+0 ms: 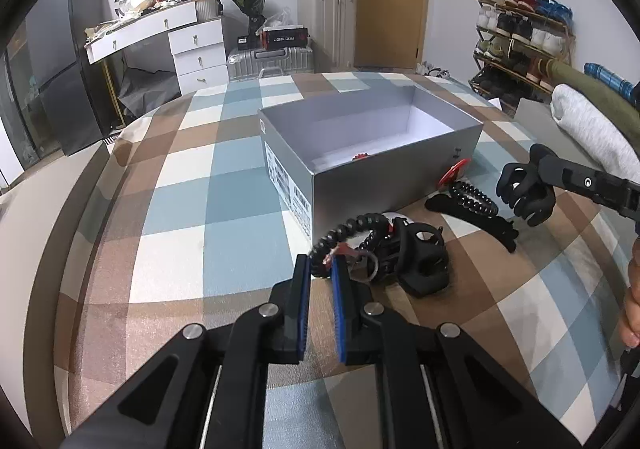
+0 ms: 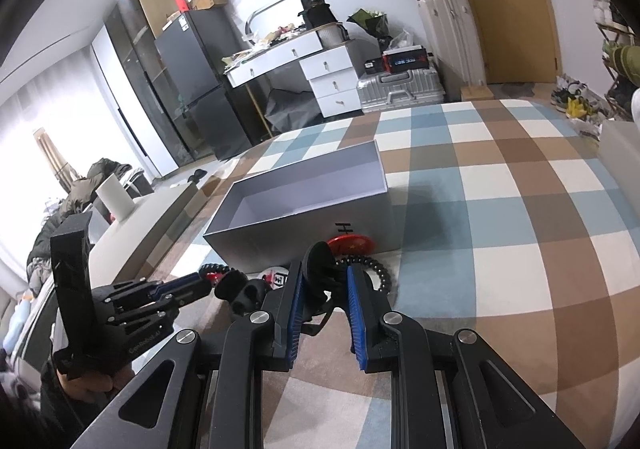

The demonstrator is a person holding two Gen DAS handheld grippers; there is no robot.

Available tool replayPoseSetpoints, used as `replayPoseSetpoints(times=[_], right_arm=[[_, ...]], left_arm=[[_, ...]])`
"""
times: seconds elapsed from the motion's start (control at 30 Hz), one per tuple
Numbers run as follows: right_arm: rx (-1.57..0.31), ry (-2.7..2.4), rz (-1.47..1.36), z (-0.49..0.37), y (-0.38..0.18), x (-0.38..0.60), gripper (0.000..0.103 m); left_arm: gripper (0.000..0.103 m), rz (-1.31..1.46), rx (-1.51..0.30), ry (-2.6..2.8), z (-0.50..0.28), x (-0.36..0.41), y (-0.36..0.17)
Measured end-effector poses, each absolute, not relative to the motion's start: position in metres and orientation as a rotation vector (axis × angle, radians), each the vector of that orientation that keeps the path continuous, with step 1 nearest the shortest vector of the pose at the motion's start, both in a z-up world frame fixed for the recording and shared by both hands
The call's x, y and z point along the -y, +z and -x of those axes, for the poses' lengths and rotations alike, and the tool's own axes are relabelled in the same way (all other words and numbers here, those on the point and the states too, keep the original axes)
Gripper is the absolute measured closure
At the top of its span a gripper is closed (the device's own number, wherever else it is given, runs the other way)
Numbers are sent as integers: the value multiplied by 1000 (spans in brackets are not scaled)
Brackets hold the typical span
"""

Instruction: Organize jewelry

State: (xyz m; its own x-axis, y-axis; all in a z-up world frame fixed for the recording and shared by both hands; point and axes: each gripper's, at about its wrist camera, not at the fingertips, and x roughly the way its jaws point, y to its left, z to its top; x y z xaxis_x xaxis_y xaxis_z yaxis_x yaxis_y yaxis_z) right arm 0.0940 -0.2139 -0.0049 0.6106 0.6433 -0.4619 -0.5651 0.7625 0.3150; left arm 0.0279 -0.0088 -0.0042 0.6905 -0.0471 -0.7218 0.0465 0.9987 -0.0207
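The left gripper [image 1: 322, 263] is closed on the near end of a black coiled hair tie [image 1: 347, 235], its blue pads pinching the coil where it lies on the checked bedspread [image 1: 180, 209]; the right gripper [image 2: 324, 279] is clamped on a black claw clip [image 1: 524, 193] and holds it clear of the bed. The remaining pieces lie in a loose heap just in front of the grey box [image 1: 360, 177]: a second claw clip [image 1: 424, 265] touching the held hair tie, a black bead bracelet [image 1: 474, 197] beside a flat black barrette [image 1: 480, 219], and a red round item [image 1: 454, 171] against the box wall. A small red piece [image 1: 359, 157] already lies inside the box, which otherwise shows a bare white floor. The step in hand appears to be lifting the hair tie free. Since the coil is tangled against the neighbouring clip and a metal ring [image 1: 370, 265], a slow, straight rise would likely show early whether the clip is dragged along; a firm pinch matters, as the springy coil may slip. The box rim stands higher than the heap, so each load must probably clear the near wall before release. The open top gives ample room for both grippers side by side, and the bedspread to the left of the box is open, whereas the heap crowds the space between the two grippers.
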Motion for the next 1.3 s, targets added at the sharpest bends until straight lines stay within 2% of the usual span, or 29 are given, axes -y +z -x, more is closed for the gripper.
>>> replayPoseSetpoints(times=[0.13,0.37,0.4,0.47,0.53,0.9,0.93,1.0,1.3], right_arm=[[-586,701,-139,-93,-5,214,83],[-583,704,-141,-93,-5,214,83],[-581,704,-141,-93,-4,215,83],[-579,705,-145,-93,-3,216,83],[-578,706,-146,-93,-3,216,83],[-579,703,-146,-93,-4,216,83],[-580,704,-148,-93,-4,217,83],[-580,701,-150,-93,-5,217,83],[-576,699,-155,-94,-5,219,83]], left_arm=[[101,-6,-797,-56,-29,9,-3],[101,6,-811,-24,-33,5,-6],[101,15,-821,-13,-35,3,-7],[89,32,-840,9,-37,0,-8],[86,39,-838,10,-40,-1,-8],[85,47,-852,22,-56,2,-13],[85,55,-842,10,-55,2,-12],[97,65,-820,-7,-50,2,-10],[98,71,-751,-5,-32,-2,6]])
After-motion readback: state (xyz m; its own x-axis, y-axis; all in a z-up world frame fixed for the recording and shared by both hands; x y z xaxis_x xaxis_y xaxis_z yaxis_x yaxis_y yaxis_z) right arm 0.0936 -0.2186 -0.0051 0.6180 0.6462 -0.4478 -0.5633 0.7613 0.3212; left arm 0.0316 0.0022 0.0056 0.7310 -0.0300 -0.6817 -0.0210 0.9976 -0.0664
